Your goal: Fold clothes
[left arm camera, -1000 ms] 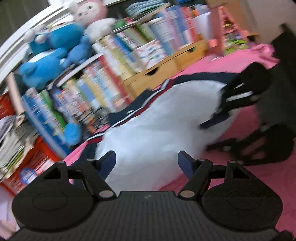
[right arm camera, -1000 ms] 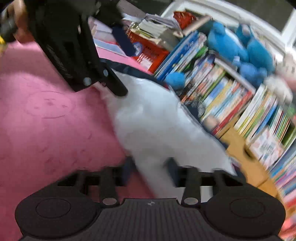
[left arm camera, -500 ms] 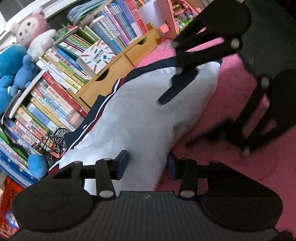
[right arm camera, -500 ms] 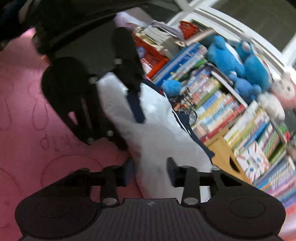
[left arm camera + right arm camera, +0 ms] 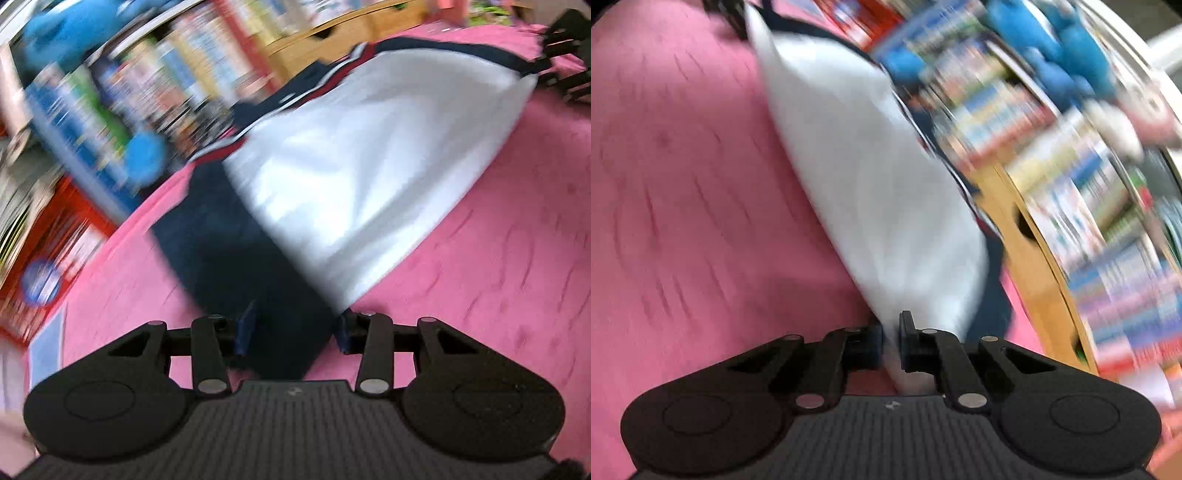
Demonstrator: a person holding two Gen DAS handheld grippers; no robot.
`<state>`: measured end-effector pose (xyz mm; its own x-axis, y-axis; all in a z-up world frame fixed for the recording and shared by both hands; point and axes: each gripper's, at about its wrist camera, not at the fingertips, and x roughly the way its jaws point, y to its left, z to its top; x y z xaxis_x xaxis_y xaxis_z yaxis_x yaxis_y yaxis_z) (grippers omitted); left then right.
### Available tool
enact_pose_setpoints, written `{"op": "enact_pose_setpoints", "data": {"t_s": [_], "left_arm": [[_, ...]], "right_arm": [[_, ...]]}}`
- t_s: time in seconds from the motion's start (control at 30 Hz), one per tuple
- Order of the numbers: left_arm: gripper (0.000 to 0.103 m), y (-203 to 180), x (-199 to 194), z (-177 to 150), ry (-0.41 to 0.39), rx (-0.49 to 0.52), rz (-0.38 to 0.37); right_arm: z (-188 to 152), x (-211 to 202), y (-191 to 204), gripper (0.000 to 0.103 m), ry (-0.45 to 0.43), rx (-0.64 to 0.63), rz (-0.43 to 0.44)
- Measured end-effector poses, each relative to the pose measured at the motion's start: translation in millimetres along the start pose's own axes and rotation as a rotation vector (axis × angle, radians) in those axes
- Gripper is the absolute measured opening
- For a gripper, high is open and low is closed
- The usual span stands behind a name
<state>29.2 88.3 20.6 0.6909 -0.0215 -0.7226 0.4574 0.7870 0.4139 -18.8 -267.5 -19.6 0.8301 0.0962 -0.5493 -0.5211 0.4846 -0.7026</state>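
Two tools are on the one garment, so I take them left to right; my left tool (image 5: 293,330) stands part-way open astride the navy end of the white, navy-trimmed cloth garment (image 5: 369,177), its blue pads on either side of the dark fabric, and through the motion blur I cannot tell whether they actually press on it; the garment itself lies stretched across the pink patterned bed cover (image 5: 498,266), running from that tool away to the far corner, beside the blurred row of colourful upright books (image 5: 122,92) and the light wooden drawer unit (image 5: 354,26); my right tool (image 5: 891,332) has its jaws clamped nearly together on the white corner of the same garment (image 5: 871,177), cloth pinched plainly between the pads.

What worries me from here, as a judgement: if the left tool holds only loosely, any lift or pull led by the right will drag the navy end free and the fold will skew; thin slippery cloth could also creep out of the right pinch under tension; and both views are smeared, so I would be steering half-blind near the bookshelf edge.
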Motion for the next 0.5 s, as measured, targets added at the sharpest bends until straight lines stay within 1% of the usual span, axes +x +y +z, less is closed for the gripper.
{"op": "enact_pose_setpoints", "data": {"t_s": [0.07, 0.17, 0.23, 0.27, 0.3, 0.33, 0.37, 0.4, 0.43, 0.47, 0.5], "left_arm": [[0.042, 9, -4, -9, 0.022, -0.018, 0.041], [0.041, 13, -16, -25, 0.069, -0.029, 0.101], [0.041, 19, -28, -36, 0.087, -0.056, 0.114], [0.044, 21, -35, -41, 0.083, -0.077, 0.112], [0.045, 24, -44, -40, 0.049, -0.115, 0.095], [0.052, 24, -53, -36, 0.000, -0.160, 0.078], [0.059, 24, -61, -29, -0.053, -0.208, 0.061], [0.063, 21, -64, -18, -0.116, -0.259, 0.039], [0.072, 17, -64, -5, -0.182, -0.307, 0.016], [0.083, 10, -60, 10, -0.238, -0.357, 0.005], [0.085, 2, -52, 26, -0.275, -0.405, 0.002]], "right_arm": [[-19, -5, -5, 0.010, 0.039, 0.030, -0.020], [-35, -15, -12, 0.010, 0.086, 0.088, -0.022], [-49, -19, -17, 0.010, 0.137, 0.112, -0.044], [-57, -22, -22, 0.010, 0.165, 0.137, -0.054], [-63, -26, -29, 0.013, 0.188, 0.203, -0.055], [-67, -30, -36, 0.020, 0.189, 0.279, -0.049], [-67, -35, -41, 0.024, 0.166, 0.360, -0.042], [-67, -39, -47, 0.032, 0.140, 0.440, -0.034], [-57, -39, -49, 0.041, 0.083, 0.516, -0.015], [-48, -38, -52, 0.045, 0.025, 0.593, 0.005], [-38, -38, -54, 0.052, -0.033, 0.668, 0.026]]}}
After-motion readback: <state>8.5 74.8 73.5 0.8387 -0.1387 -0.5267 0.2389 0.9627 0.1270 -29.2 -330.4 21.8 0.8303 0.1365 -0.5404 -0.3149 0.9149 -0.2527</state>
